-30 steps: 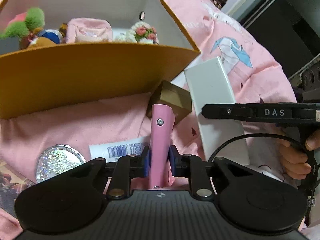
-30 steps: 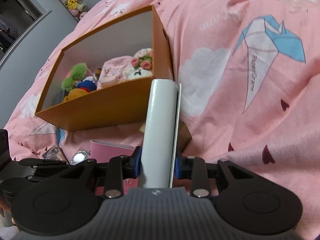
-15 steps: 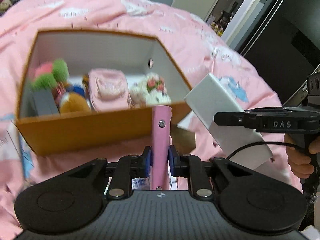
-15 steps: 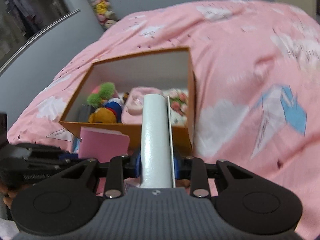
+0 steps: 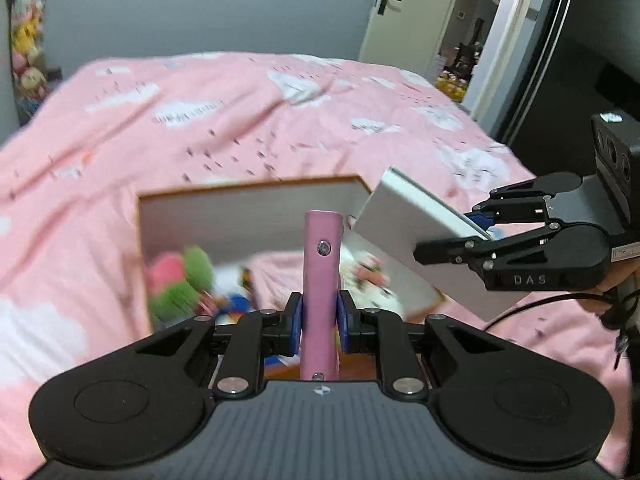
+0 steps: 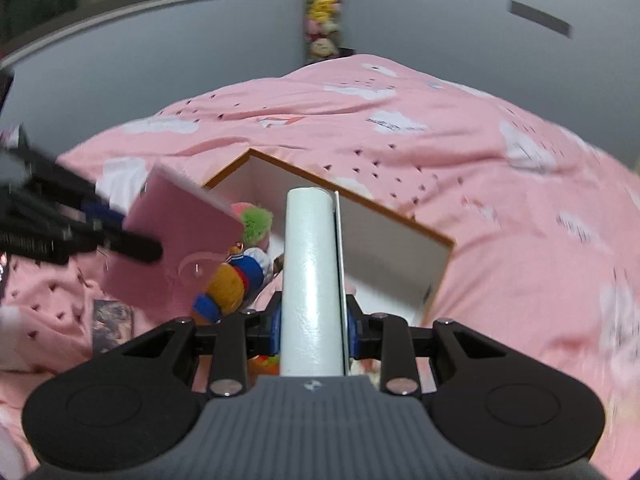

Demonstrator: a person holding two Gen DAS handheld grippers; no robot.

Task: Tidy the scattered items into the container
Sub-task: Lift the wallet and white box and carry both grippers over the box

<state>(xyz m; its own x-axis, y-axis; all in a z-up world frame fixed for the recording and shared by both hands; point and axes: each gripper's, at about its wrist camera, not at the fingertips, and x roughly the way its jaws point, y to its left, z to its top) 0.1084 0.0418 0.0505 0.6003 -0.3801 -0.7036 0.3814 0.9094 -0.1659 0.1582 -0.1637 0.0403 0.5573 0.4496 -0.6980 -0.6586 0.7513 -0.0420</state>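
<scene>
My left gripper is shut on a flat pink case, held edge-on above the open orange box. From the right wrist view the same pink case shows its broad face at the box's left side. My right gripper is shut on a white box; in the left wrist view that white box hangs tilted over the orange box's right corner. Inside the orange box lie plush toys, among them a green-and-pink one and a yellow-and-blue one.
The orange box sits on a bed with a pink cloud-print cover. A dark patterned card lies on the cover left of the box. A hand holds the right gripper's handle. A door and stacked plush toys stand by the grey wall.
Both grippers have risen with their loads, from low beside the box's front wall to above its opening. The right one has rolled, so the white box now tilts over the right corner.
</scene>
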